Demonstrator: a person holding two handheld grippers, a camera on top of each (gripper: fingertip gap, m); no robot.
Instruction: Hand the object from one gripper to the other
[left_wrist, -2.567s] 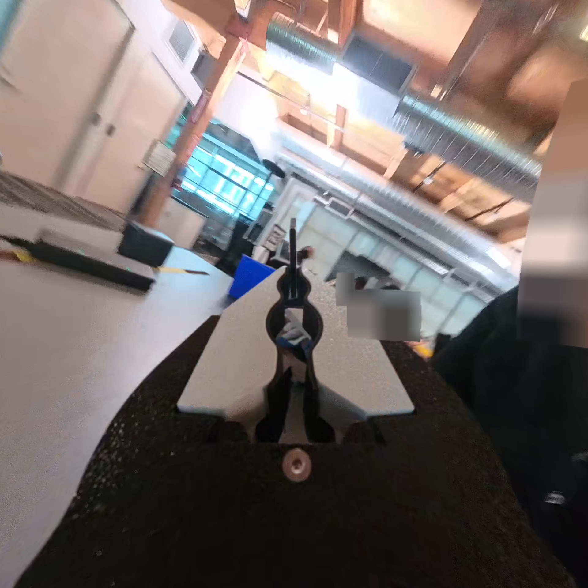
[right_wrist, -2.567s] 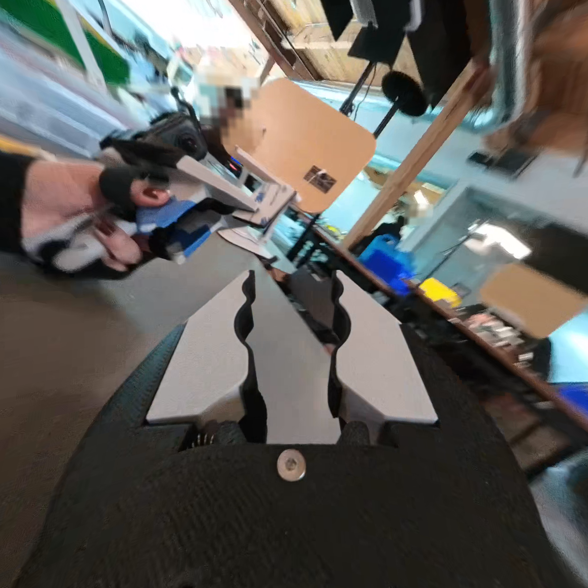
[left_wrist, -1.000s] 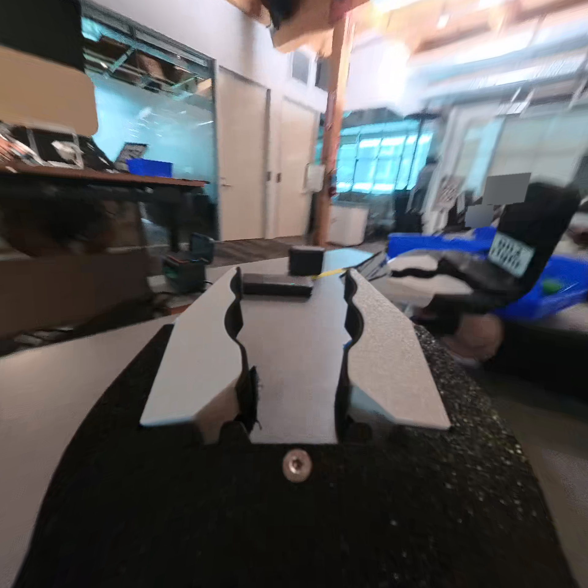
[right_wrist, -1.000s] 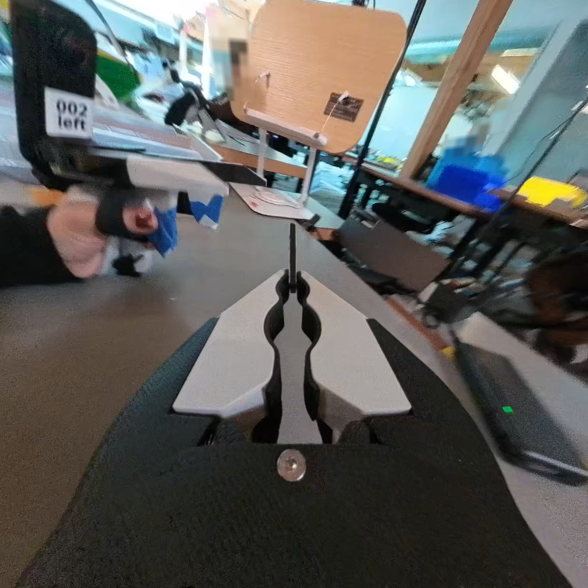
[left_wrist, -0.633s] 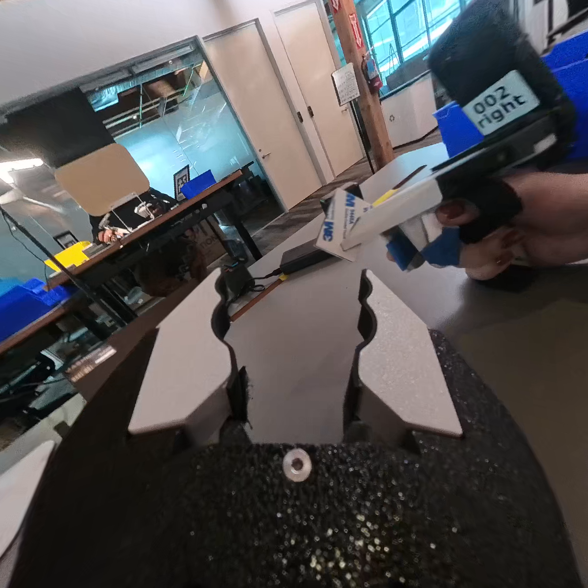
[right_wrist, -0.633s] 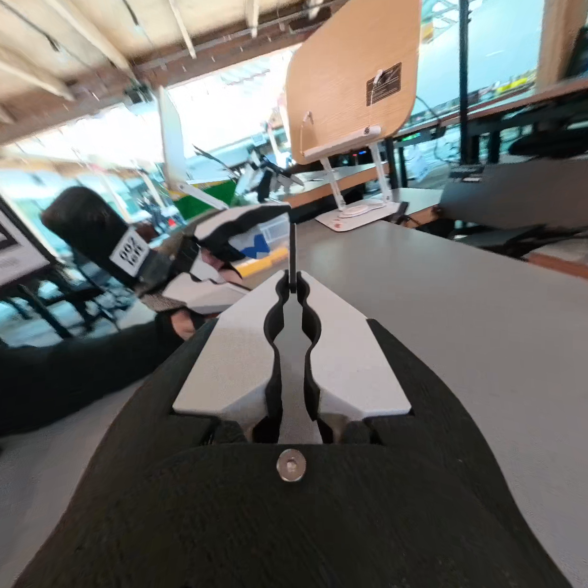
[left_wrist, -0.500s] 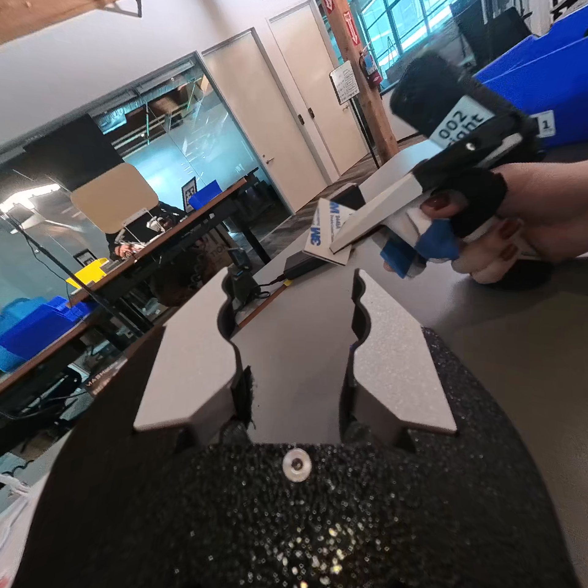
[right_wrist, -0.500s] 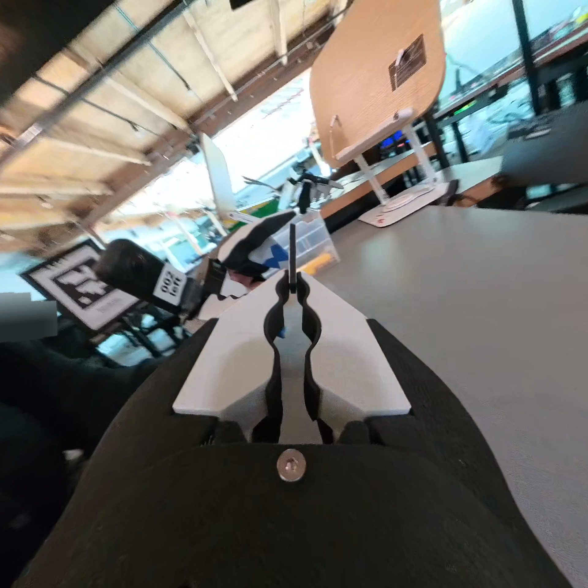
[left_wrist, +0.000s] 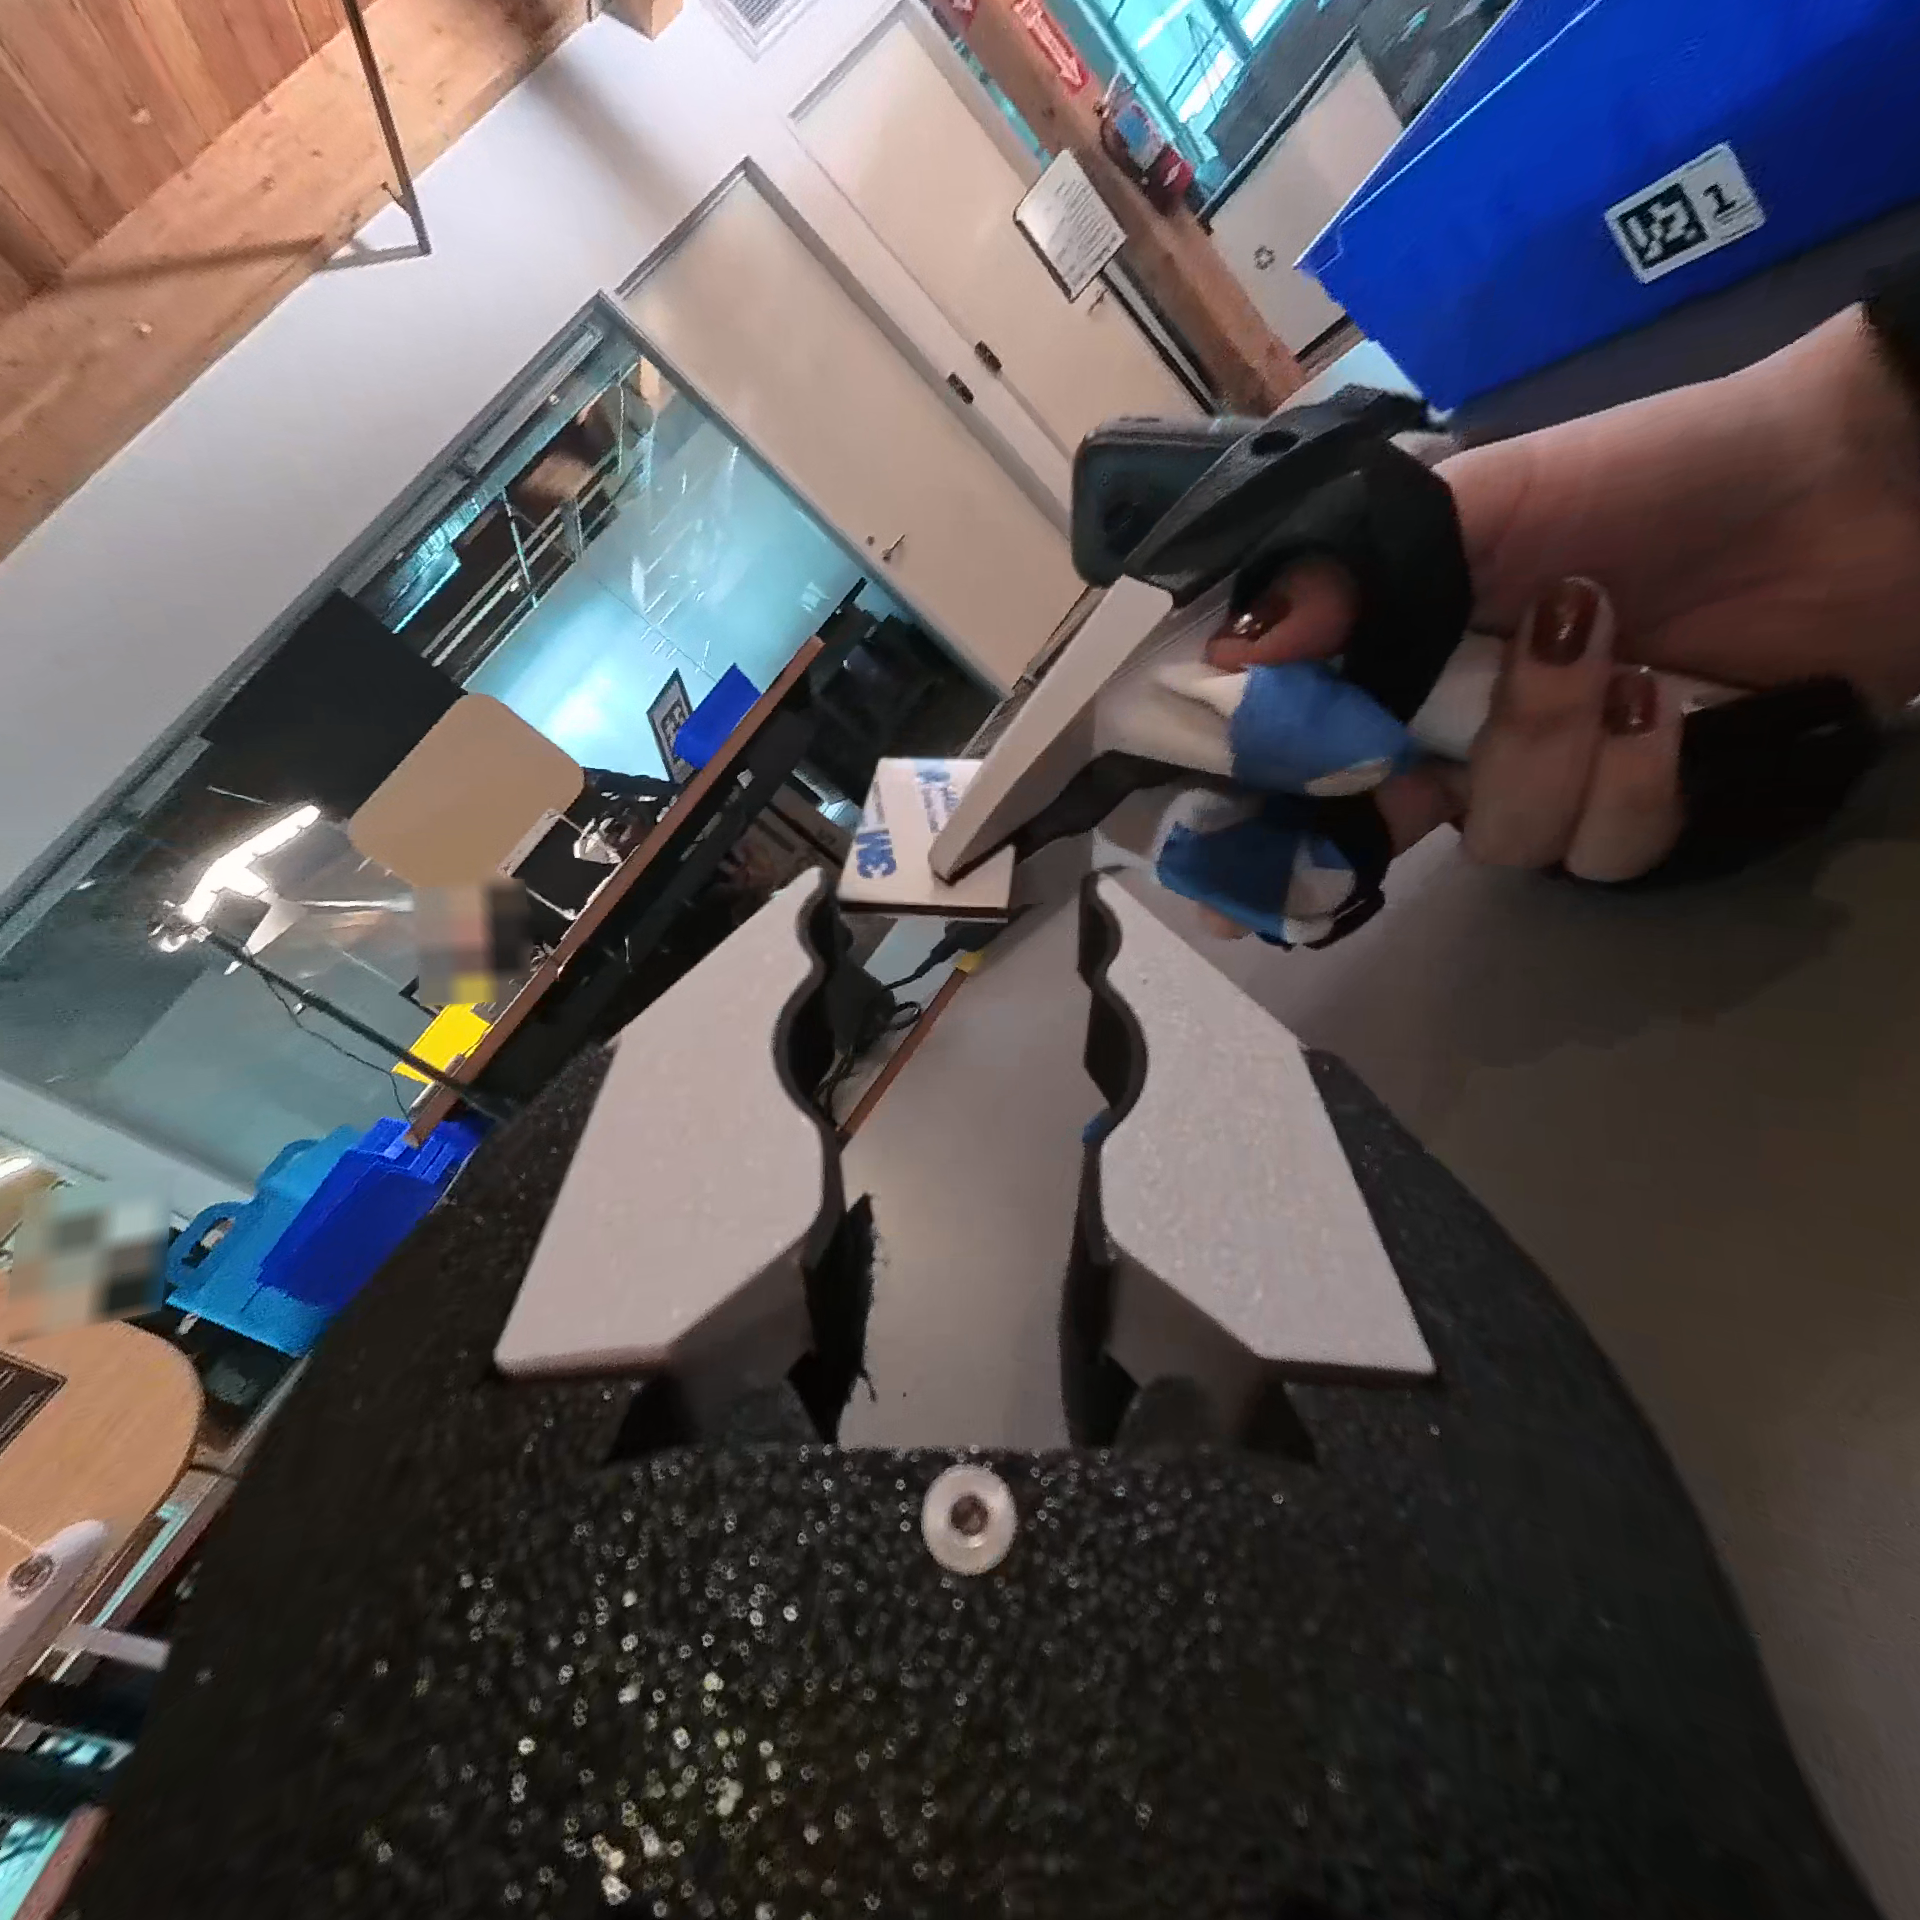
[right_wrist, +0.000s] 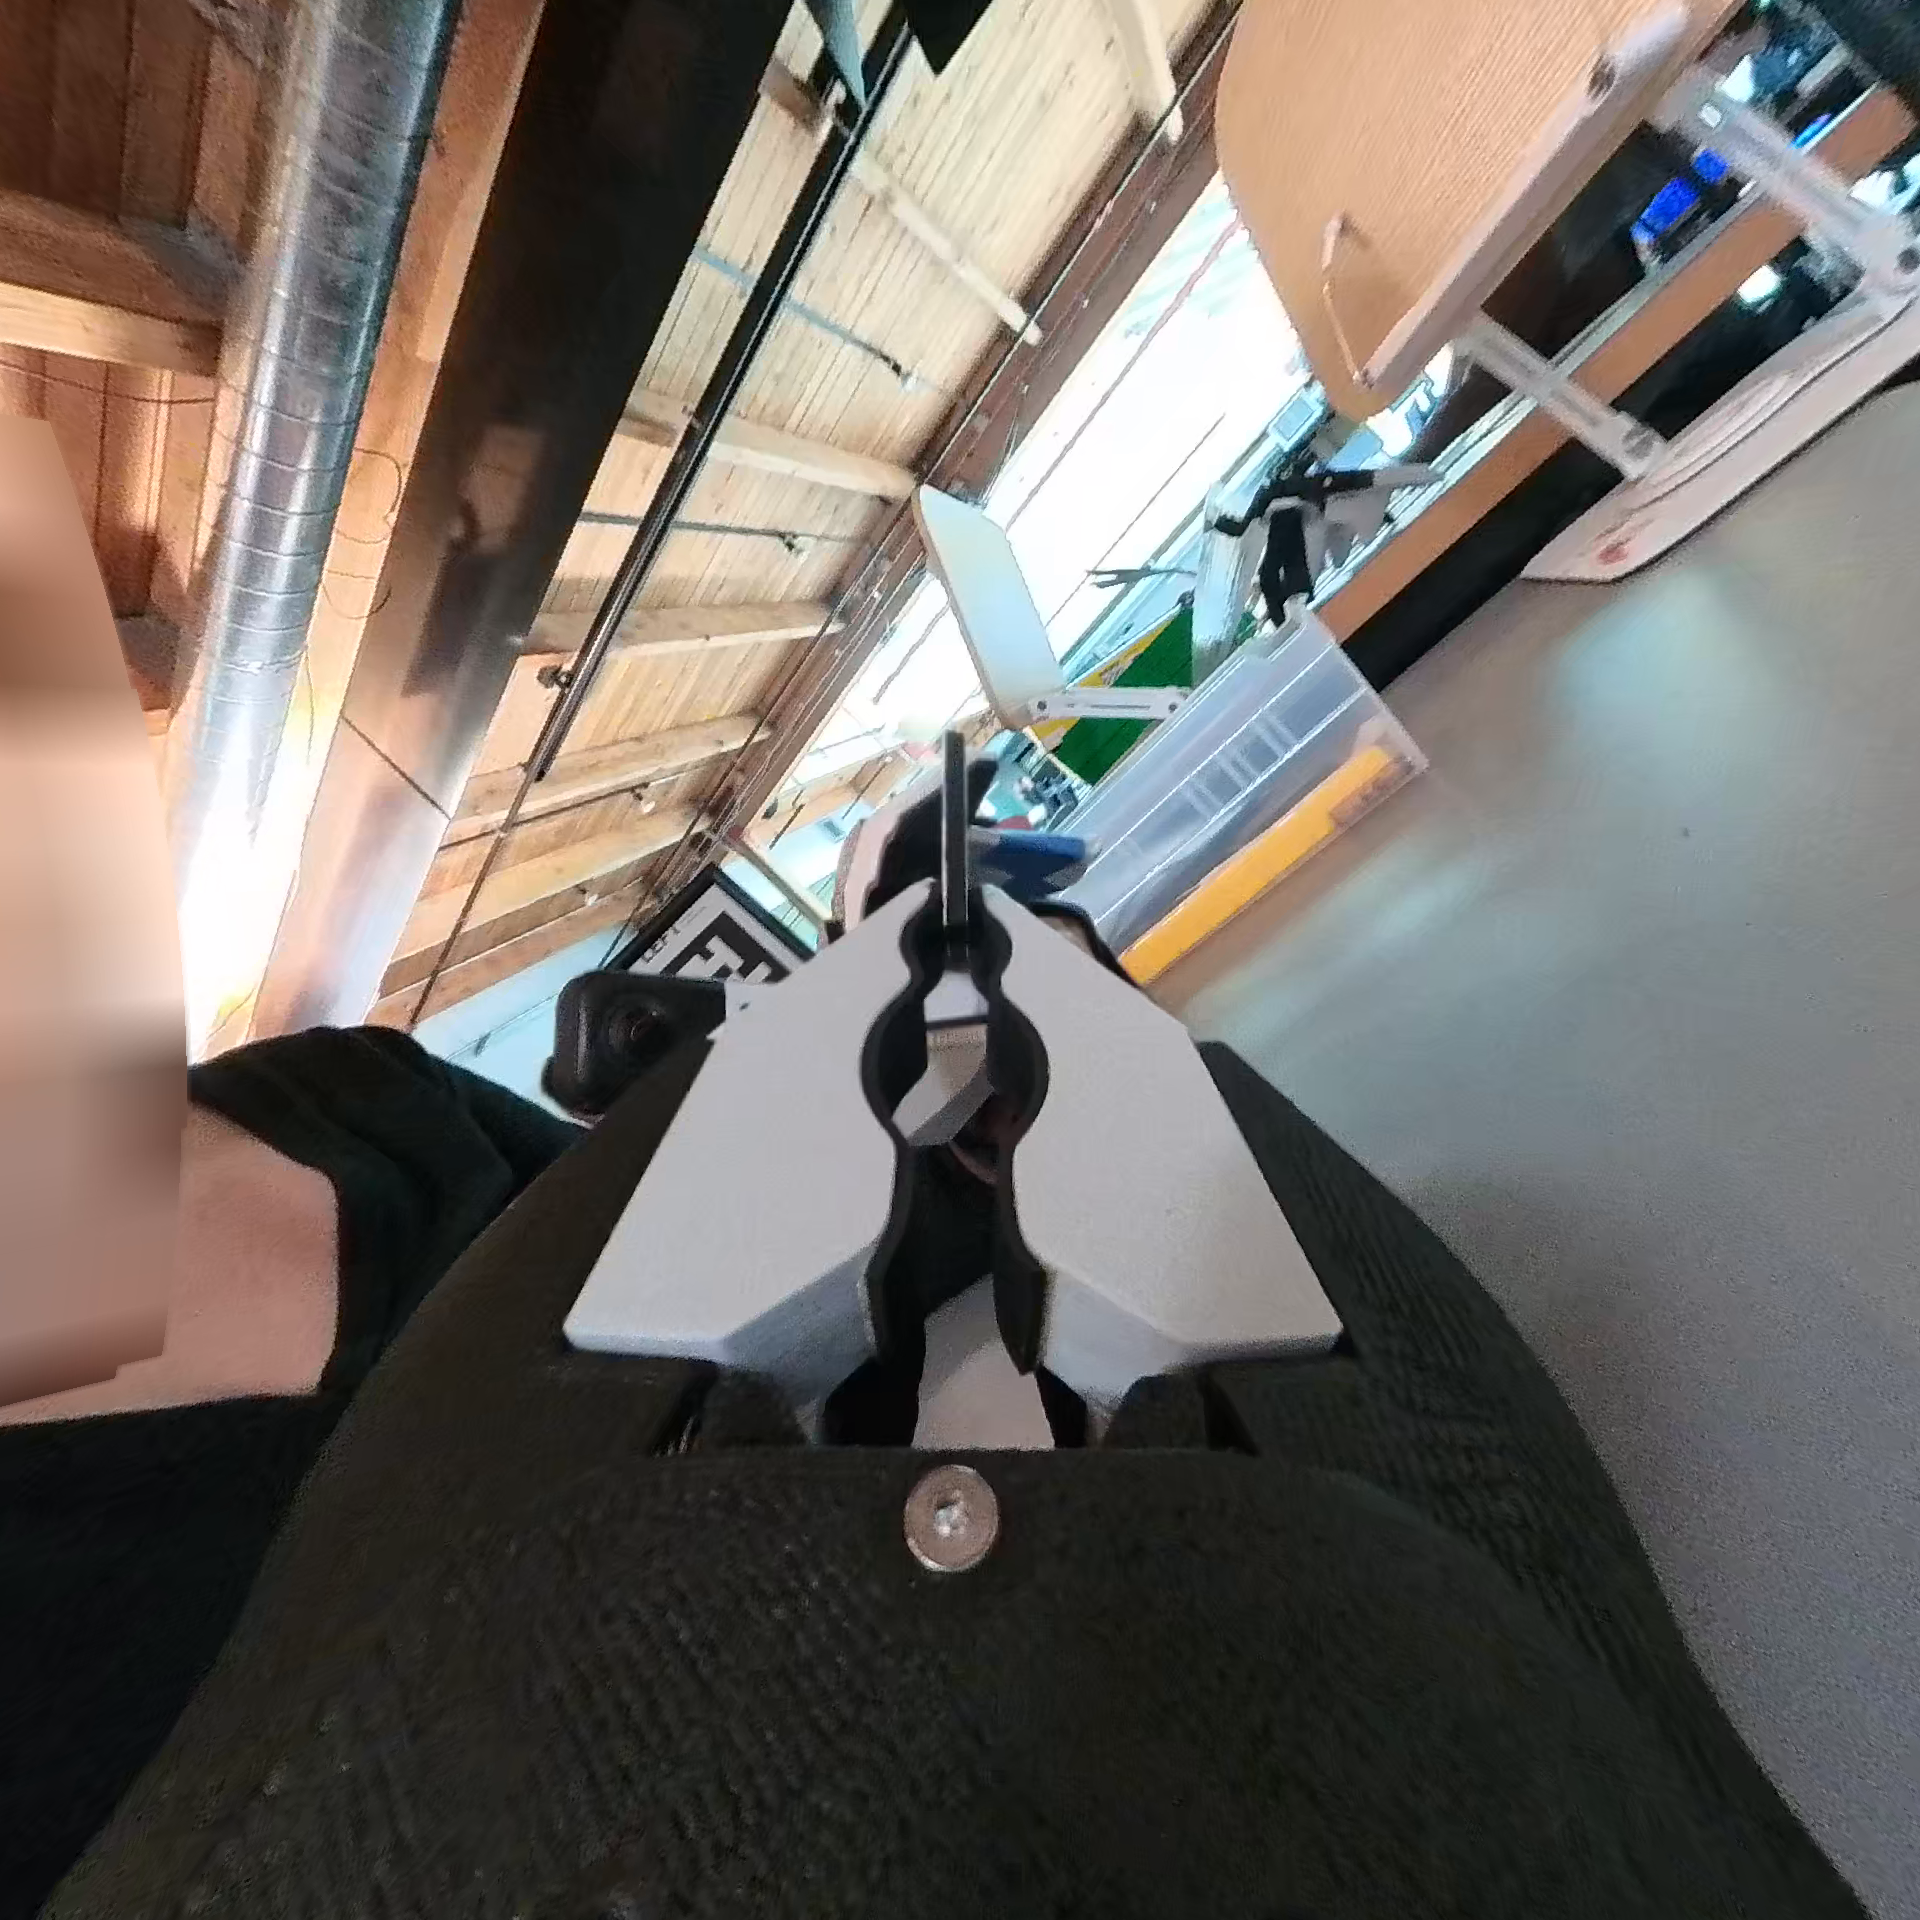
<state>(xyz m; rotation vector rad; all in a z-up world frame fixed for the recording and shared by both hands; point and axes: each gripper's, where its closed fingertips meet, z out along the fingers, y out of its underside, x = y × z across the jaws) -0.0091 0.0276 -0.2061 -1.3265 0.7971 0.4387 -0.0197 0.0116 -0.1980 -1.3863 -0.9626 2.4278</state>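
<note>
- My left tool (left_wrist: 954, 914) stands wide open with nothing between its fingers; grey desk (left_wrist: 1558, 1195) shows through the gap.
- My right tool (right_wrist: 952, 914) is pinched narrow at the tips, clamped on a thin flat pad (right_wrist: 953, 821) that stands edge-on and sticks out past the fingertips.
- In the left wrist view the right tool (left_wrist: 951, 868) comes in from the upper right, gripped by my right hand (left_wrist: 1662, 623); its tips hold the pad (left_wrist: 914, 842) by one corner.
- The pad is a flat square with a white printed face and a dark edge, held in the air just beyond my left tool's fingertips and close above the opening. I cannot tell whether it touches the left fingers.
- In the right wrist view part of the left tool (right_wrist: 940, 1091) shows through the gap between the right fingers, right behind the pad.
- A blue bin (left_wrist: 1621, 177) with a square marker label stands on the desk behind my right hand; its contents are hidden.
- A clear plastic drawer box (right_wrist: 1247, 769) sits farther along the desk; a yellow item lies along its lower edge, the rest unclear.
</note>
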